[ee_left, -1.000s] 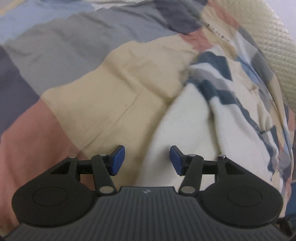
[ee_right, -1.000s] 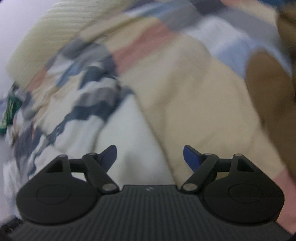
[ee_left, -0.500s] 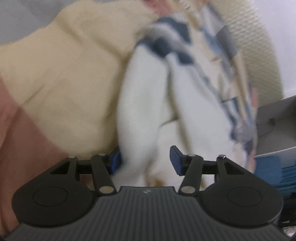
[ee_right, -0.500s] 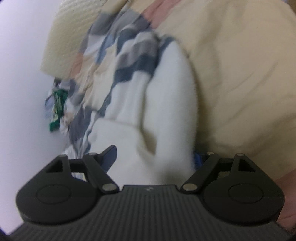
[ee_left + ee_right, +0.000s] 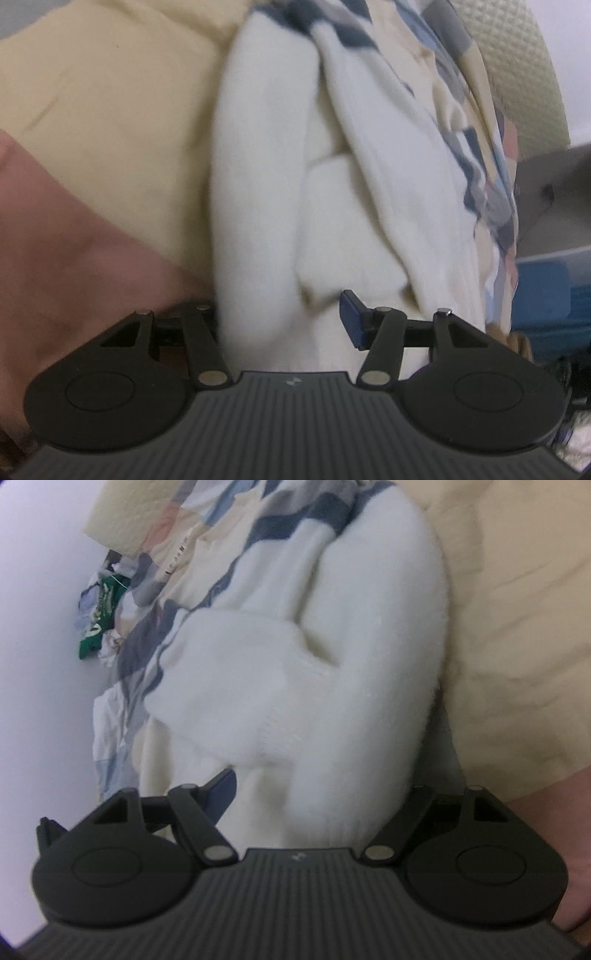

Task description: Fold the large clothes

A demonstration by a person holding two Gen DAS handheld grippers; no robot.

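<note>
A thick cream knit garment with navy and grey stripes [image 5: 332, 155] lies bunched on a patchwork bed cover [image 5: 110, 110]. My left gripper [image 5: 284, 314] is open, its jaws wide apart around a fold of the cream fabric; the left pad is hidden behind the cloth. In the right wrist view the same garment [image 5: 314, 646] fills the middle. My right gripper [image 5: 317, 794] is open, with a thick roll of the fabric between its jaws; its right pad is hidden by the cloth.
The bed cover has cream and pink patches [image 5: 517, 627]. A textured cream headboard or cushion [image 5: 524, 66] stands behind. A grey and blue box [image 5: 554, 240] sits beside the bed. A pile of small clothes [image 5: 99, 620] lies by the white wall.
Both grippers moved forward onto the cream garment, from above the bed cover to having its folds between their open jaws. The views turned toward the bed's edge.
</note>
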